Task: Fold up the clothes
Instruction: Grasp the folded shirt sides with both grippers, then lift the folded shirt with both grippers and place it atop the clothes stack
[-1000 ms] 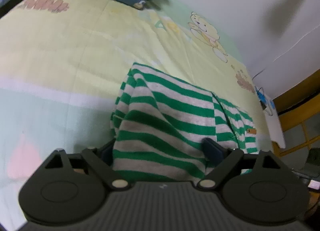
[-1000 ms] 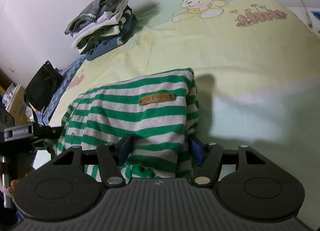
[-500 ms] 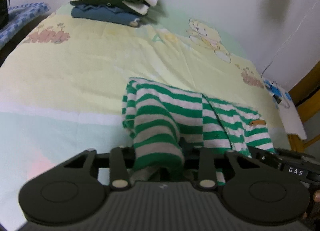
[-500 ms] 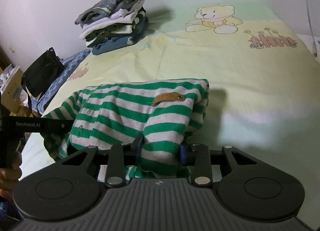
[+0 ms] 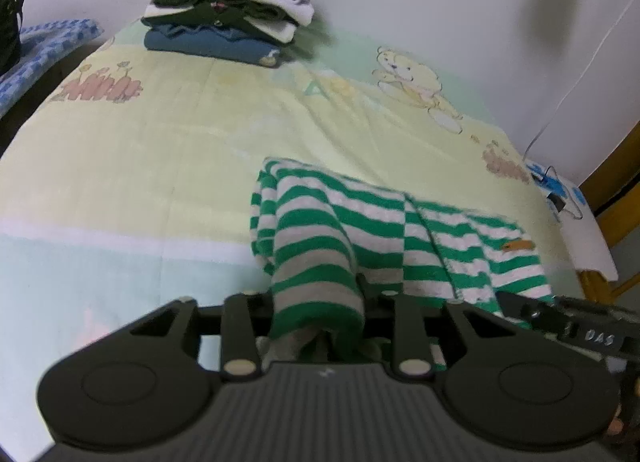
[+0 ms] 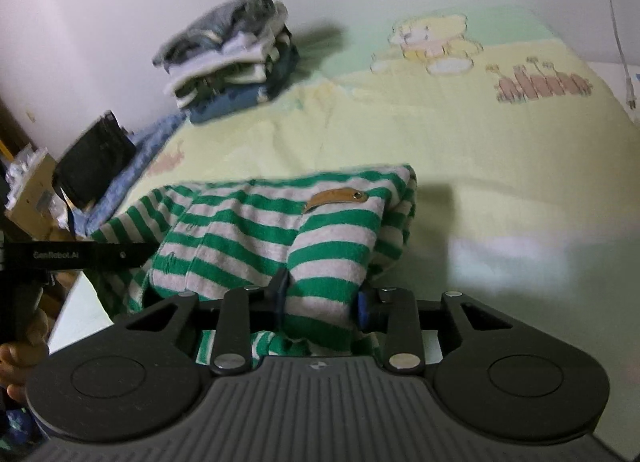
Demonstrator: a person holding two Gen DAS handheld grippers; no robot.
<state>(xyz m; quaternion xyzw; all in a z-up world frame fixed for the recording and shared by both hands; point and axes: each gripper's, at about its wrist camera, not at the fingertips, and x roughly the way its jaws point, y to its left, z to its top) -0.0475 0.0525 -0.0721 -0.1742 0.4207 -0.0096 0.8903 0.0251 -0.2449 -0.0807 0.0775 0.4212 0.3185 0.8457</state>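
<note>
The green-and-white striped garment (image 5: 360, 230) lies crosswise ahead of both grippers on the bear-print bedsheet (image 5: 160, 166). The left gripper (image 5: 318, 302) pinches its near-left corner; the right gripper (image 6: 322, 298) clamps the near-right, so the fold likely runs away from the person.

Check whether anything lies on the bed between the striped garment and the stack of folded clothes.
Nothing visible does. Both grippers, left and right, are clamped on the striped garment, and the bedsheet between it and the folded stack by the wall lies bare.
</note>
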